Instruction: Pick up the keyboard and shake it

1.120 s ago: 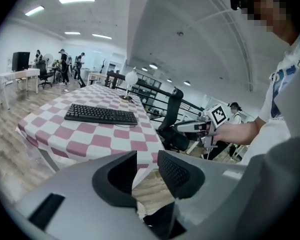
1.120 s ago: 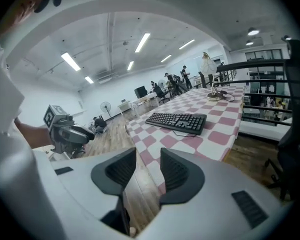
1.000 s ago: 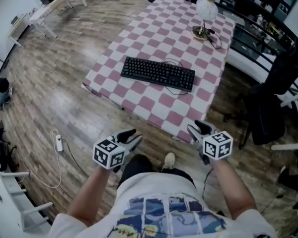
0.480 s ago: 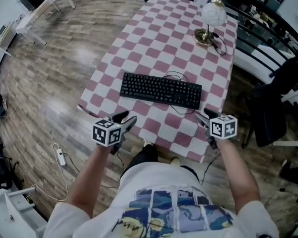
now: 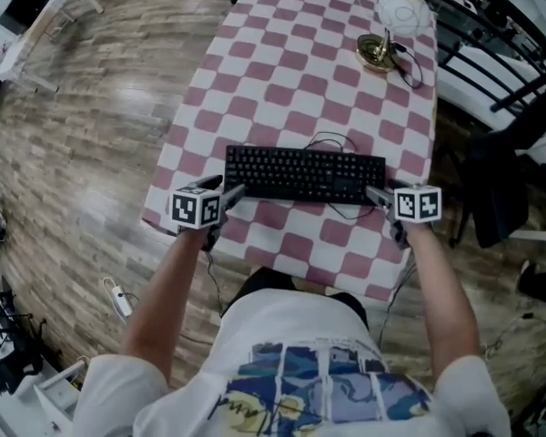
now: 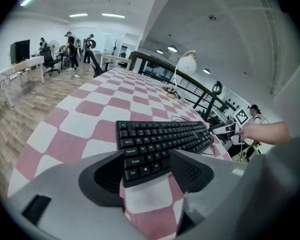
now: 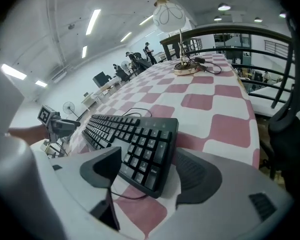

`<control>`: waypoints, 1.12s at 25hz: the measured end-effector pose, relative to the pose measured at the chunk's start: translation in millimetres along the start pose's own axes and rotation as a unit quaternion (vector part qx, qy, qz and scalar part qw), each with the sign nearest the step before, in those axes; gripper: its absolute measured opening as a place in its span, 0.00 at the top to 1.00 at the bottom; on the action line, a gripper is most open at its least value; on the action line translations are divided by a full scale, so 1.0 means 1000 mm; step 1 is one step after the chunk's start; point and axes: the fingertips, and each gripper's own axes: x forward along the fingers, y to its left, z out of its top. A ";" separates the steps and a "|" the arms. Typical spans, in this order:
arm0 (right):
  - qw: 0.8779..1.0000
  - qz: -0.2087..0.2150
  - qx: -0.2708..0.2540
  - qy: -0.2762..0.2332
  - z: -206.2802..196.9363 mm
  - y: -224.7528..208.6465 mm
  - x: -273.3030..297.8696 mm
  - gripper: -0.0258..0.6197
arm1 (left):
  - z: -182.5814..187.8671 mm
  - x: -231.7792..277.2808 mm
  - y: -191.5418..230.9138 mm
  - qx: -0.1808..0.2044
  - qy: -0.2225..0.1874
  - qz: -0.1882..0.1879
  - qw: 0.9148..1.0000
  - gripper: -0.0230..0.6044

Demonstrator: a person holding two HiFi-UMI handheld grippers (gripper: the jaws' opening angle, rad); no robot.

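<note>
Head view: the keyboard point(image 5: 305, 173) lies flat on the pink-and-white checked worktop point(image 5: 282, 71), close to the near edge and roughly parallel to it. Its right end sits near the worktop's right edge, and its left end has about a check of cloth beyond it. The left gripper point(image 5: 227, 194) is at the keyboard's left end and the right gripper point(image 5: 375, 194) at its right end, both reaching in from the near side. A thin cable point(image 5: 332, 141) loops just behind the keyboard. The lamp point(image 5: 389, 25) stands well apart at the far right corner, leaving a wide bare stretch of cloth between. Wooden floor point(image 5: 82, 153) lies open to the left, and a dark chair point(image 5: 500, 189) stands past the right edge.

Left gripper view: the left gripper point(image 6: 147, 171) has just been opening its jaws. They stand wide, with the keyboard's point(image 6: 160, 141) near left corner between them and the pads not clamped on it. Bare cloth runs off to the left edge.

Right gripper view: the right gripper point(image 7: 150, 171) has also just been opening its jaws. They stand apart on either side of the keyboard's point(image 7: 135, 144) right end without pressing it. The cable point(image 7: 135, 196) passes under that end. The worktop's edge falls away just right of the jaws, with a black railing point(image 7: 270, 49) beyond.
</note>
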 end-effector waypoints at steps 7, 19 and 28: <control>0.999 -0.015 0.038 0.032 0.004 -0.006 0.022 0.35 | 0.007 0.033 0.033 -0.030 0.030 -0.033 0.999 0.48; 0.997 -0.042 0.039 0.050 0.005 -0.004 0.047 0.35 | -0.001 0.055 0.039 -0.040 0.061 -0.040 0.997 0.47; 0.996 -0.059 0.040 0.055 0.004 -0.006 0.046 0.35 | -0.001 0.059 0.039 -0.047 0.075 -0.014 0.996 0.48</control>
